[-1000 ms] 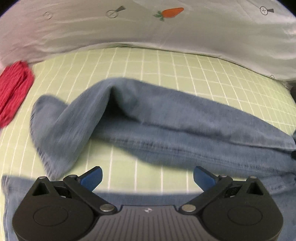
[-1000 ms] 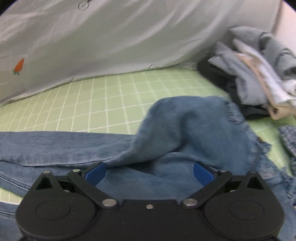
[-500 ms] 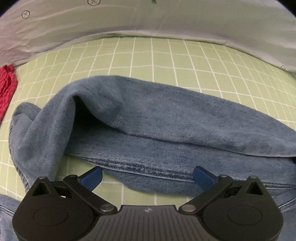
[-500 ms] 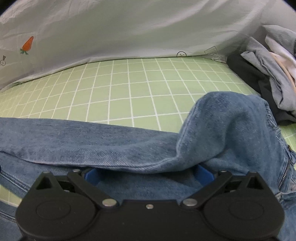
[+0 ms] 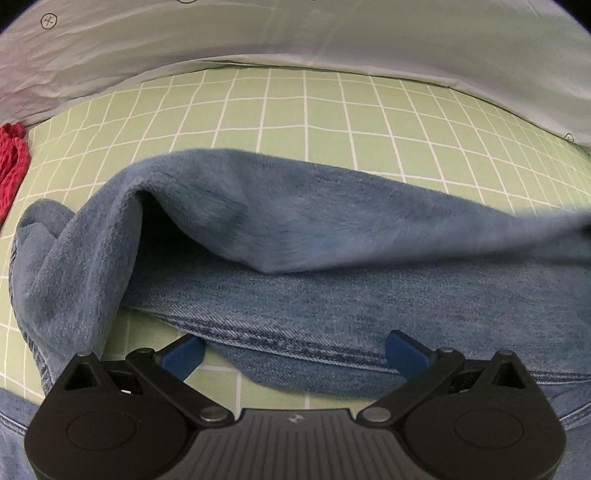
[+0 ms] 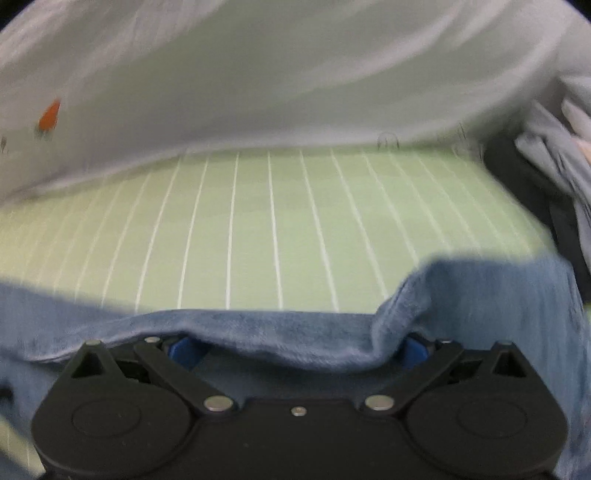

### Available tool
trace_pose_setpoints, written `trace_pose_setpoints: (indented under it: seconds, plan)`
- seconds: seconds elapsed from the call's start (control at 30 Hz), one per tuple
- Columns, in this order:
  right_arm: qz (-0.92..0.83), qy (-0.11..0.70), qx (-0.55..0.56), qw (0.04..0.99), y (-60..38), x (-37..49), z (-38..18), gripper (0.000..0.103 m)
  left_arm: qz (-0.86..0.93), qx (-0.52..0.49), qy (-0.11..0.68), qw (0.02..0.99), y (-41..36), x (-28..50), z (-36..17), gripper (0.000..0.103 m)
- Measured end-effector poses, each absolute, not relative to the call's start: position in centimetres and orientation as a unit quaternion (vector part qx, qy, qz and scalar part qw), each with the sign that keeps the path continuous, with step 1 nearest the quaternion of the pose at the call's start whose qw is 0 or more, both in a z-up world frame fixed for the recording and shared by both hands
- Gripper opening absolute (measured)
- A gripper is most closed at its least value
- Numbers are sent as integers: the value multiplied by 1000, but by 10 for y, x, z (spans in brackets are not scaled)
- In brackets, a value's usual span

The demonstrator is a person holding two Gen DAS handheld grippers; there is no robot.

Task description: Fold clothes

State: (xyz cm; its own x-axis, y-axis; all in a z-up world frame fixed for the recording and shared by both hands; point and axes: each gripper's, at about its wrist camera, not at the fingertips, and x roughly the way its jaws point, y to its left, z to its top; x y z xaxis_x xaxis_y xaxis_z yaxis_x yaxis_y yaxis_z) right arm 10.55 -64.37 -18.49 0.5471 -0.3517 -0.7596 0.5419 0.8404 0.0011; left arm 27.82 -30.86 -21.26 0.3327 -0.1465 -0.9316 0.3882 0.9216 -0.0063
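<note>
Blue jeans [image 5: 295,229] lie across the green checked mat [image 5: 295,110], one leg folded over the other with a raised hollow fold at the left. My left gripper [image 5: 295,354] is open, its blue fingertips [image 5: 184,356] wide apart at the near hem of the lower layer. In the blurred right wrist view, a fold of the jeans [image 6: 480,295] drapes across the front of my right gripper [image 6: 299,349]. That gripper is open, and its blue fingertips [image 6: 183,349] are partly hidden under the denim edge.
A white sheet [image 5: 332,29] with small printed marks rises behind the mat; a carrot print [image 6: 50,114] shows on it. Red knit fabric [image 5: 13,162] sits at the far left. A pile of grey and dark clothes [image 6: 554,177] lies at the right edge.
Both grippers have moved forward and lower toward the jeans. The folded leg now spreads wider in the left view, and the fold edge has come down over the right fingertips.
</note>
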Motion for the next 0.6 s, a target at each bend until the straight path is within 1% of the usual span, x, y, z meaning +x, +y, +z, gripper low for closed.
trace_pose_setpoints:
  seconds: [0.1,0.2,0.3,0.5,0.6]
  plan:
    - [-283,353,108,885,-662,129,-171,102,-165,109,554,809,-309,279,-213,103]
    - [-290,344,95,888,-669,141,-162,102,-159,107,558,808,-308,278,-212,103]
    - [-272,352,112,889,-660,130,-162,102,-150,103,563,806,-312,283,-212,103]
    - [-253,399,128,872,-625,91,-186,102,-148,106,556,811,-322,299,-212,103]
    - [-248,410,131,868,-618,81,-198,102,-144,105,552,814,-327,307,-211,103]
